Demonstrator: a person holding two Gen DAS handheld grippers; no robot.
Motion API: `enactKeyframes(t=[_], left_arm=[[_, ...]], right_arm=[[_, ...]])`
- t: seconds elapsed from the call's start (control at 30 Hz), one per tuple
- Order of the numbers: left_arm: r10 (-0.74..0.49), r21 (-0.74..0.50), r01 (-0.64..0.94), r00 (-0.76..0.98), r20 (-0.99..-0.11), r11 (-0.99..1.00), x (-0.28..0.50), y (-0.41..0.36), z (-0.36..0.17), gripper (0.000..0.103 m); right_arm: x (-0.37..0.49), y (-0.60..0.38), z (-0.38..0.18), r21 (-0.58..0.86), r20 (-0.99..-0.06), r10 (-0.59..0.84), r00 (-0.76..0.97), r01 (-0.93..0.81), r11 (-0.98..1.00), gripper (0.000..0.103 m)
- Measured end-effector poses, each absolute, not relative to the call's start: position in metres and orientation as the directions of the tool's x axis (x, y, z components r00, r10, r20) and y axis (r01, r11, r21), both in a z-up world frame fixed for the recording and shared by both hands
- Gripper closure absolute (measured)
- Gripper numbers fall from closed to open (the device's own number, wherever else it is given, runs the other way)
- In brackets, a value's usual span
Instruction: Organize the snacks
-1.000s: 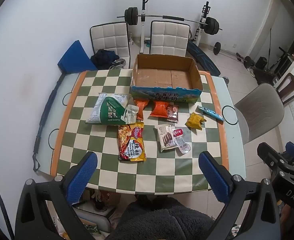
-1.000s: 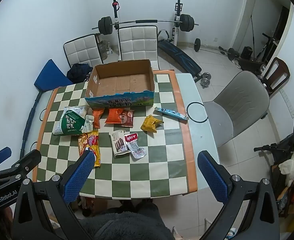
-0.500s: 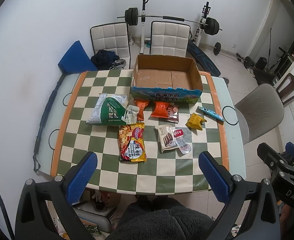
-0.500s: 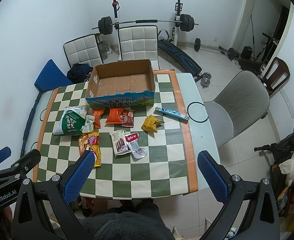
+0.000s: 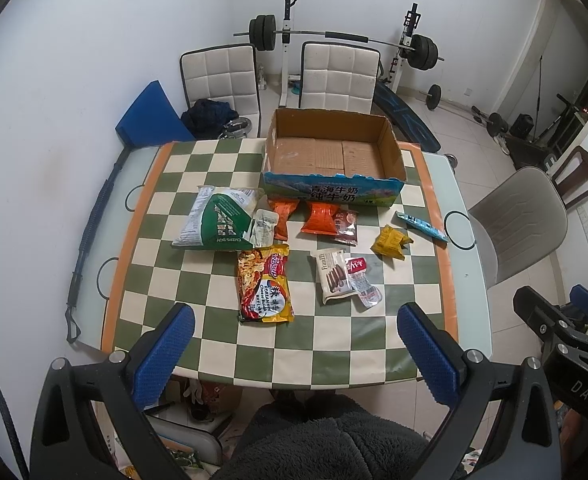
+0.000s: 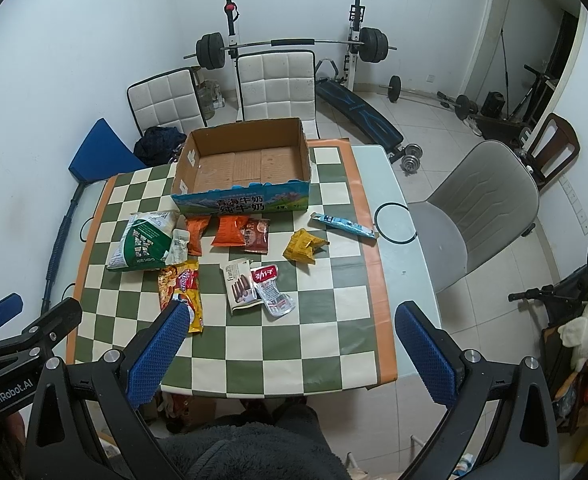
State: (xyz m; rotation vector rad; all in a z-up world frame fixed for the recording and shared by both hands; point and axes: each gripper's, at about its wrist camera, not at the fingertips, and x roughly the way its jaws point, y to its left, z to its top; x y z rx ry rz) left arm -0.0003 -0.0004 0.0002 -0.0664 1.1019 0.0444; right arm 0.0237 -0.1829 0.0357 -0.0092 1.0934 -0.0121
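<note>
Cardboard forms the open box, which sits at the upper centre of the left wrist frame on the green-and-cream checked desk; its interior holds no snacks. All snacks lie on the desk below the box. A green-and-white chips bag lies at centre left, touching a small pale sachet. 2 orange packets lie just below the box front, and a brown packet overlaps the right one. A yellow noodle packet lies at frame centre. A white wafer packet lies to its right, overlapped by a clear packet with a red label. A crumpled yellow wrapper and a blue stick packet lie at centre right.

Left gripper: jaws spread wide, holding nothing, positioned over the near desk edge at the bottom of the frame.

Right gripper: jaws spread wide, holding nothing, at the bottom of the right wrist frame. Its left pad overlaps the noodle packet in that view.
</note>
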Motion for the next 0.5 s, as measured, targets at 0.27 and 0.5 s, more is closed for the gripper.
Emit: enactKeyframes(t=[0.27,0.5], left_arm=[[0.003,-0.032,-0.070,0.451,-0.892,0.997,-0.0004,-0.0004,0.0003,0.000],[0.002,-0.032,-0.068,0.452,-0.892,0.997,-0.0003,-0.0002,0.0002,0.000]], right_arm=[[0.0231,-0.1821,0.0355,-0.015,-0.888,-0.016,0.460,0.006,1.000,0.000],[0.0236,-0.1822,0.0353,-0.015,-0.888,-0.015,0.459,0.005,1.000,0.000]])
